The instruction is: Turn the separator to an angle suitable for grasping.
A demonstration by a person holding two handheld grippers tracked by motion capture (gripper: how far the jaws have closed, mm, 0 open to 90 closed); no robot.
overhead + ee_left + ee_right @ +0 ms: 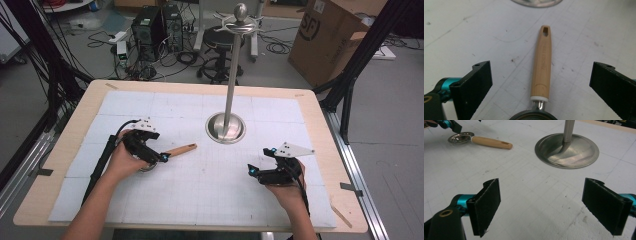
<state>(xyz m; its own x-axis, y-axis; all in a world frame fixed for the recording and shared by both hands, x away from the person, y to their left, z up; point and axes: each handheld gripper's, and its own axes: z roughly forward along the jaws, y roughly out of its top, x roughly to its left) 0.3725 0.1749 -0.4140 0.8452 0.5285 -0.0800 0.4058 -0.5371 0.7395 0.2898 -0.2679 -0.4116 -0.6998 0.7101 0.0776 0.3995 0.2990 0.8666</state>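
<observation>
The left gripper [161,158] hangs right over the strainer [148,165], jaws spread wide with the wooden handle [543,65] running up between them, touching neither. In the high view the strainer's metal bowl is mostly hidden under the hand and gripper; in the left gripper view it is cut off at the bottom edge, just a dark rim showing. The handle points toward the far right, hanging hole at its tip. There's lettering pressed along the handle, too faint to read.

Over on the right, the right gripper [261,161] sits low above the white gridded mat [210,200], jaws equally wide apart, nothing between them. From its own view, the strainer [461,137] lies far left, with the stand base [567,150] ahead; the pole is cut off at the top.

The metal stand [226,127] rises mid-table, beyond both grippers, well apart from each. Plenty of bare mat between the two hands and along the near edge of the table [325,115]. On the floor beyond, a cardboard box [330,40] carries a round "SF" mark.
</observation>
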